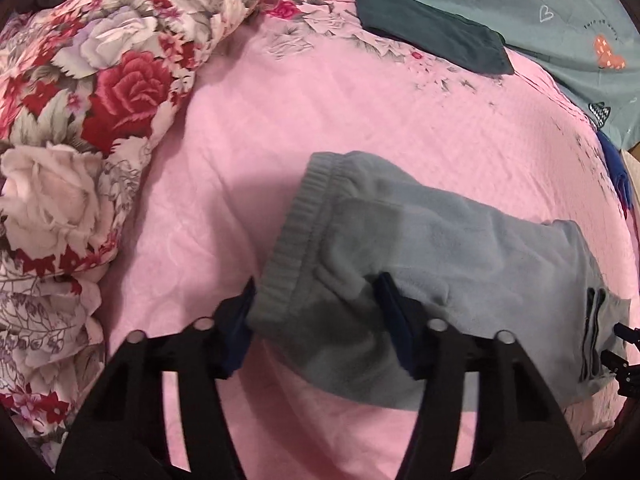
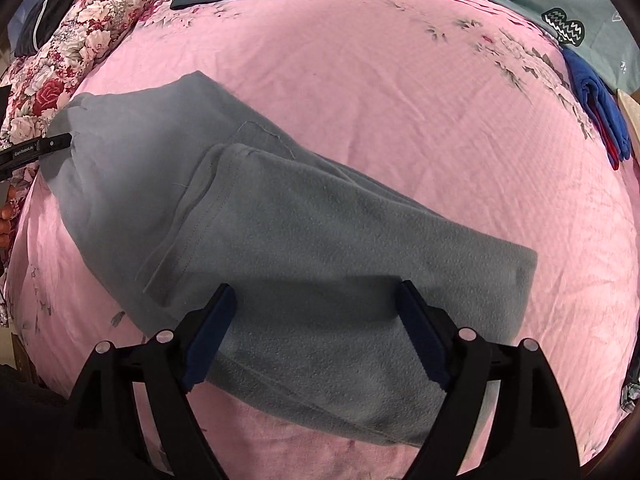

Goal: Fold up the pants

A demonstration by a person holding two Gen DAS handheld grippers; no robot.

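Grey fleece pants (image 2: 280, 232) lie folded on the pink bedsheet (image 2: 360, 100), the legs doubled over onto the upper part. In the left wrist view the pants (image 1: 420, 248) show their ribbed waistband (image 1: 296, 232) at the left. My left gripper (image 1: 316, 292) is open, its fingers either side of the waistband corner, just above the cloth. My right gripper (image 2: 316, 300) is open above the folded end of the pants. A tip of the left gripper (image 2: 48, 146) shows at the waistband in the right wrist view.
A rolled floral quilt (image 1: 80, 120) lies along the left side. A dark green folded garment (image 1: 432, 32) and a teal sheet (image 1: 560, 20) are at the far side. Blue and red cloth (image 2: 600, 120) lies at the right edge.
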